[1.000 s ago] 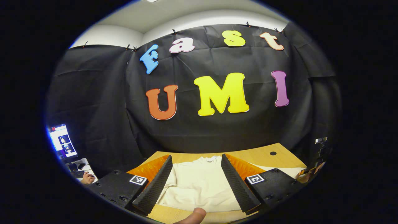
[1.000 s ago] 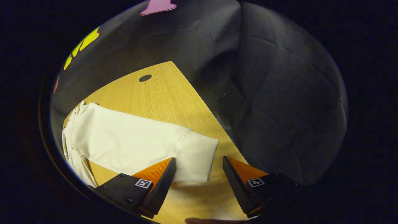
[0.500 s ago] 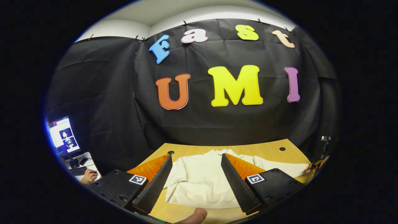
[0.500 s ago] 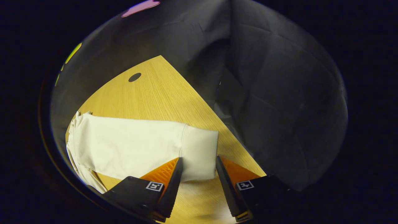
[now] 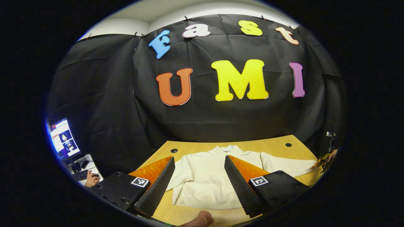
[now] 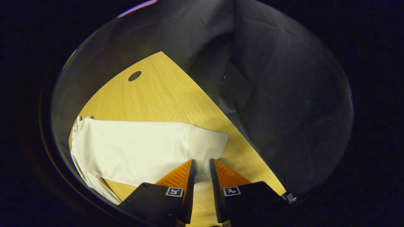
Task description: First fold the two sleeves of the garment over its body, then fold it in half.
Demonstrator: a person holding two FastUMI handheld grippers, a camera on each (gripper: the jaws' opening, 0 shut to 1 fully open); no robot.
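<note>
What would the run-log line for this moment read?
stage: first sleeve fold | right gripper: closing on cuff of cream long-sleeved garment | left gripper: open above body | light wooden table

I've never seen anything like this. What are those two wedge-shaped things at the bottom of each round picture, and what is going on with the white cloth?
Those wedges are the fingers of hand-held grippers; a person holds one in each hand, and each carries a camera looking along its fingers. The left gripper stands open above a cream garment spread on a wooden table. The right gripper has nearly closed around the cuff of one sleeve; whether it pinches yet is unclear. No sleeve is folded yet.
</note>
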